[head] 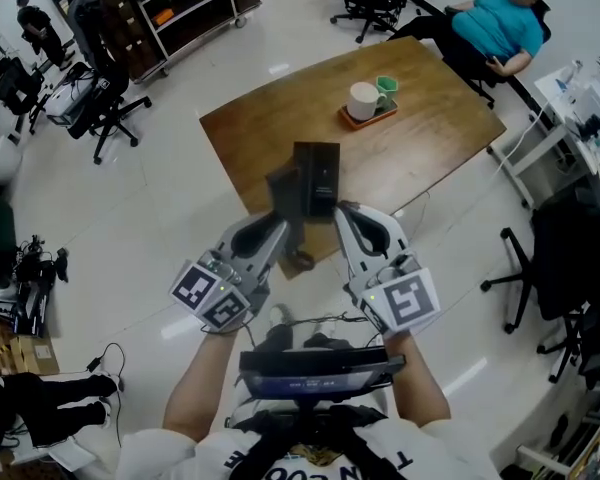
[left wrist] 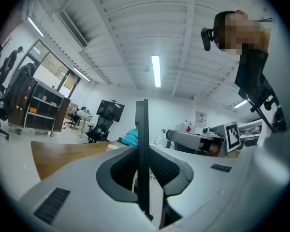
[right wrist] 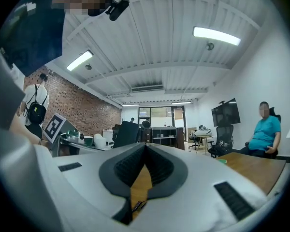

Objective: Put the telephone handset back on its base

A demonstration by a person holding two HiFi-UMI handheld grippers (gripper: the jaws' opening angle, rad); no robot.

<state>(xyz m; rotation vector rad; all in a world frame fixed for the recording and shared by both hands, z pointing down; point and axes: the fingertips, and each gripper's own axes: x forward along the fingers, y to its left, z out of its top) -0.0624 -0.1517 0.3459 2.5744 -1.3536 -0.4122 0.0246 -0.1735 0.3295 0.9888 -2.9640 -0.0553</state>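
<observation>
A black telephone base (head: 318,173) lies on the brown wooden table (head: 430,138), near its front edge. Beside the base's left side, a black handset (head: 285,200) is tilted up, and my left gripper (head: 280,226) is shut on it. In the left gripper view the handset (left wrist: 142,129) shows edge-on as a thin dark slab pinched between the pads, at the left gripper (left wrist: 143,146). My right gripper (head: 342,211) hovers just right of the base with its jaws shut and nothing in them. The right gripper (right wrist: 145,146) has its tips touching, and the handset (right wrist: 125,132) stands to its left.
An orange tray (head: 368,116) at the table's far side carries a white mug (head: 363,100) and a green cup (head: 385,85). A person in a blue shirt (head: 500,23) sits beyond the table. Office chairs (head: 105,108) and shelving (head: 185,3) stand on the floor around.
</observation>
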